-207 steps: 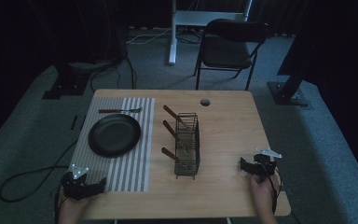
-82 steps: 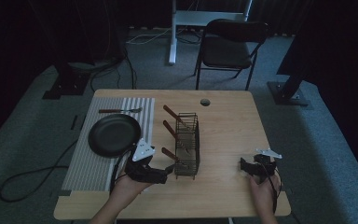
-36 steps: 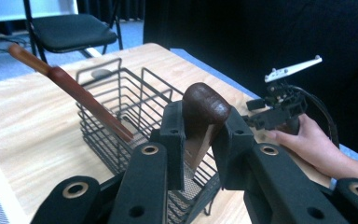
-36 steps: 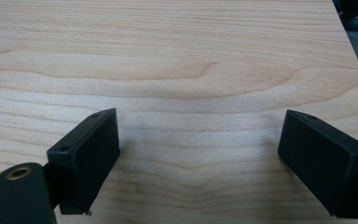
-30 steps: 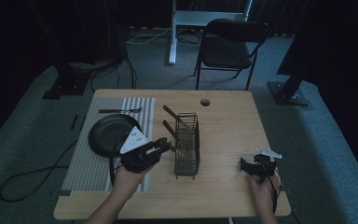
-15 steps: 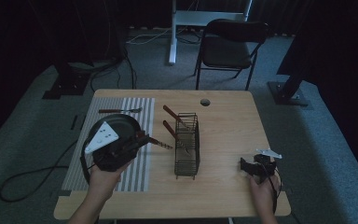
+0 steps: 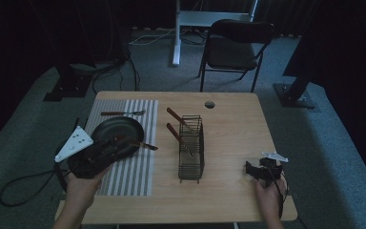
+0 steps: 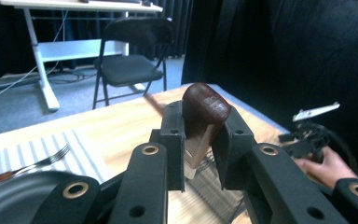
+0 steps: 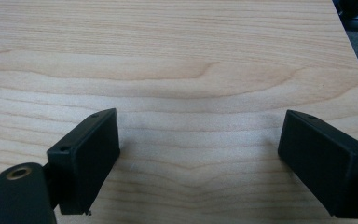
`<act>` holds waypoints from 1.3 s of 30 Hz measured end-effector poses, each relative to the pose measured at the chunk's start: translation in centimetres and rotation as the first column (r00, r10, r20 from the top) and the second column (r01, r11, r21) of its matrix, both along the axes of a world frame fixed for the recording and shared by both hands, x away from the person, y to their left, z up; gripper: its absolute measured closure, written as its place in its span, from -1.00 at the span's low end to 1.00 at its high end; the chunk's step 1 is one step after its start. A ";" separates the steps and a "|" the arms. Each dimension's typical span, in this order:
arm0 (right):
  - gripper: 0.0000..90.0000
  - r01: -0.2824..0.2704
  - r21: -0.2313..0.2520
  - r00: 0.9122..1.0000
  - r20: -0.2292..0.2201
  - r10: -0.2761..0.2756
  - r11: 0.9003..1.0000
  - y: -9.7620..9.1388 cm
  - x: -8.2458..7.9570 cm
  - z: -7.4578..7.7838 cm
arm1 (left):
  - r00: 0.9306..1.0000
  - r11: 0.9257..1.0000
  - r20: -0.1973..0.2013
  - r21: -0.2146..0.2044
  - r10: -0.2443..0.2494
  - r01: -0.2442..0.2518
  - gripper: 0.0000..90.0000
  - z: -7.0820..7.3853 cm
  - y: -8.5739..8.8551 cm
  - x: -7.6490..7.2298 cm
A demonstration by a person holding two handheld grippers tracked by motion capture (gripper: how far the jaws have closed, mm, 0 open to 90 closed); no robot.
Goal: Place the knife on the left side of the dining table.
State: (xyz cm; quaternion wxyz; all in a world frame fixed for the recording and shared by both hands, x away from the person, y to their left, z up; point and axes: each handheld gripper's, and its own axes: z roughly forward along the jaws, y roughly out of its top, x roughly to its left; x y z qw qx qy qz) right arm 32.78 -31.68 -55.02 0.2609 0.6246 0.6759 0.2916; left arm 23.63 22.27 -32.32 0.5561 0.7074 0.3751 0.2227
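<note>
My left gripper [image 7: 116, 144] hovers over the near edge of the black plate [image 7: 119, 128], shut on a brown wooden-handled utensil [image 7: 145, 145] that sticks out to the right. In the left gripper view the rounded brown handle [image 8: 205, 103] is clamped between the jaws of my left gripper [image 8: 201, 136]. A wire rack [image 7: 191, 150] stands at the table's middle with two more brown-handled utensils [image 7: 175, 115] leaning out of it. My right gripper [image 7: 259, 171] rests open near the front right corner. Its jaws stand wide apart over bare wood, with nothing between them, in the right gripper view [image 9: 198, 163].
A grey striped mat [image 7: 128, 171] lies under the plate, and a brown-handled fork [image 7: 122, 113] rests at its far end. The table has a cable hole [image 7: 209, 104] near the back edge. A folding chair [image 7: 236, 47] stands beyond the table.
My left gripper has drawn the utensil away from the rack and moved left, over the plate and mat. The right gripper has stayed put.
</note>
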 end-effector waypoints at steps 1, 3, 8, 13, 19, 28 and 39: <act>-0.74 0.000 0.000 1.000 0.000 0.000 1.000 0.0 0.0 0.0 | 1.000 1.000 -0.007 0.002 0.002 -0.002 0.70 -0.2 0.3 0.0; -0.74 0.000 0.000 1.000 0.000 0.000 1.000 0.0 0.0 0.0 | 1.000 1.000 -0.026 0.007 0.012 -0.012 0.70 -1.1 1.2 0.0; -0.74 0.000 0.000 1.000 0.000 0.000 1.000 0.0 0.0 0.0 | 0.998 1.000 -0.056 0.009 0.006 -0.005 0.70 -2.7 2.4 0.1; -0.74 0.000 0.000 1.000 0.000 0.000 1.000 0.0 0.0 0.0 | 0.996 1.000 -0.083 0.016 0.023 -0.022 0.70 -4.1 3.1 0.0; -0.74 0.001 0.000 1.000 -0.001 -0.001 1.000 0.0 0.0 0.0 | 0.989 0.999 -0.138 0.028 0.048 -0.045 0.70 -6.3 3.9 0.0; -0.74 0.001 0.001 1.000 -0.001 -0.001 1.000 0.0 0.0 0.0 | 0.973 0.999 -0.224 0.000 0.050 -0.052 0.70 -9.7 4.9 0.5; -0.74 0.001 0.001 1.000 -0.001 -0.001 1.000 0.0 0.0 0.0 | 0.962 0.998 -0.271 -0.043 0.038 -0.051 0.69 -11.1 5.7 1.1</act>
